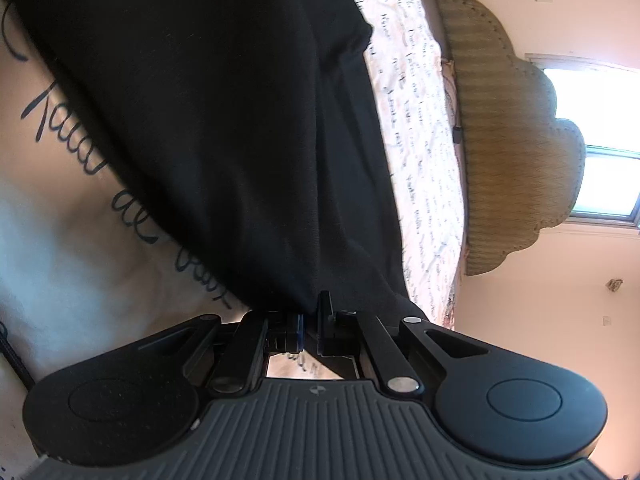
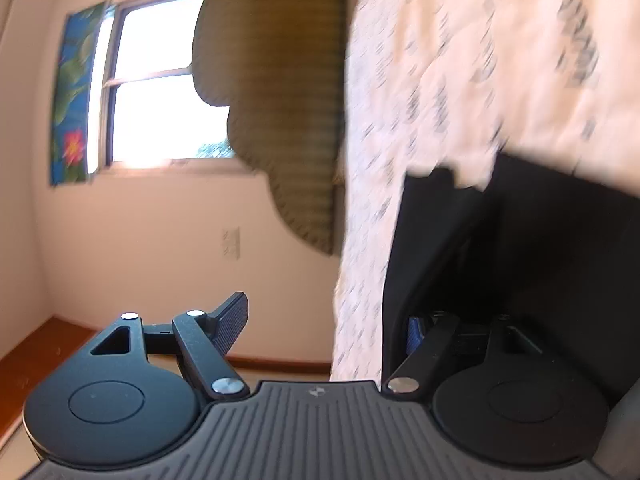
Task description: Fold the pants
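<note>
One pair of black pants (image 1: 224, 128) lay spread on the bed (image 1: 416, 128), over a bedsheet printed with script. The left gripper (image 1: 310, 320) was pinched tight on an edge of that black cloth, its two fingers nearly together. The right gripper (image 2: 332, 320) stood wide with nothing held; one finger (image 2: 230, 322) showed against the wall, the other sat in front of the dark fabric (that view was blurred). One padded headboard (image 1: 516, 128) and one window (image 2: 160, 80) stood behind
</note>
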The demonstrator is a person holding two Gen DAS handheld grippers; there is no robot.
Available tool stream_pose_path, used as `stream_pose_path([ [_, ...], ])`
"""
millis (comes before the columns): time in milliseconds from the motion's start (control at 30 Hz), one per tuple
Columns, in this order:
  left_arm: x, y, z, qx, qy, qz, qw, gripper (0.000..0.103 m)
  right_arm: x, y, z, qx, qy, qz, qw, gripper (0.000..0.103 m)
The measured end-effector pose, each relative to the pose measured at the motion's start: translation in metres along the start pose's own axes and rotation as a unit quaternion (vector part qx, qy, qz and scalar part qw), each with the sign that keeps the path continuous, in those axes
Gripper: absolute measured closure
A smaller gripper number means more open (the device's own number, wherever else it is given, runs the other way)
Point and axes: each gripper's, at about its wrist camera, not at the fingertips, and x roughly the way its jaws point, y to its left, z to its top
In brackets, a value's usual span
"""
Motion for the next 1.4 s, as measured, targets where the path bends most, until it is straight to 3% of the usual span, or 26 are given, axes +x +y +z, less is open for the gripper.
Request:
stream_pose_path([
  [67,0.002,0.000,0.001,0.000,0.002,0.003,1.0000,0.095,0.009,0.004,-0.004,-0.031,0.010,-0.048,0.998,0.051],
  [100,0.002,0.000,0.001,0.000,0.003,0.004,1.0000,0.095,0.013,0.004,-0.010,-0.050,0.017,-0.075,0.996,0.081],
  [133,0.002,0.000,0.001,0.000,0.004,0.004,1.0000,0.094,0.013,0.001,-0.012,-0.063,0.019,-0.095,0.993,0.092],
  [300,0.002,0.002,0.003,0.004,0.007,0.005,0.9999,0.093,0.010,0.009,-0.008,-0.098,0.005,-0.121,0.988,0.098],
  [467,0.002,0.002,0.006,0.011,0.011,0.000,0.9999,0.092,-0.040,0.061,0.005,-0.134,-0.011,-0.057,0.989,0.098],
  [633,0.013,0.007,0.009,0.004,0.016,0.004,0.9999,0.092,-0.050,0.022,0.002,-0.125,0.029,-0.112,0.985,0.095],
  [733,0.014,0.000,0.009,0.017,0.016,0.008,0.9997,0.092,-0.037,0.002,-0.001,-0.099,0.038,-0.121,0.987,0.094],
  [867,0.012,0.001,0.013,0.022,0.008,0.008,0.9997,0.092,-0.021,0.003,0.000,-0.105,0.035,-0.119,0.987,0.094],
  [1033,0.014,0.005,0.013,0.017,0.006,0.007,0.9998,0.092,-0.013,0.025,-0.002,-0.157,0.020,-0.157,0.975,0.100],
  [1200,0.012,-0.001,0.014,0.030,0.011,0.005,0.9995,0.090,-0.048,0.068,0.000,-0.193,0.001,-0.113,0.975,0.100],
  [1300,0.014,0.004,0.015,0.024,0.010,0.000,0.9997,0.089,-0.059,0.028,0.008,-0.179,0.021,-0.210,0.961,0.100],
  [1333,0.015,0.005,0.016,0.021,0.011,0.002,0.9997,0.090,-0.065,0.011,0.013,-0.152,0.021,-0.223,0.963,0.100],
  [1400,0.016,0.005,0.015,0.023,0.014,0.005,0.9996,0.090,-0.078,-0.003,0.015,-0.124,0.013,-0.203,0.971,0.100],
])
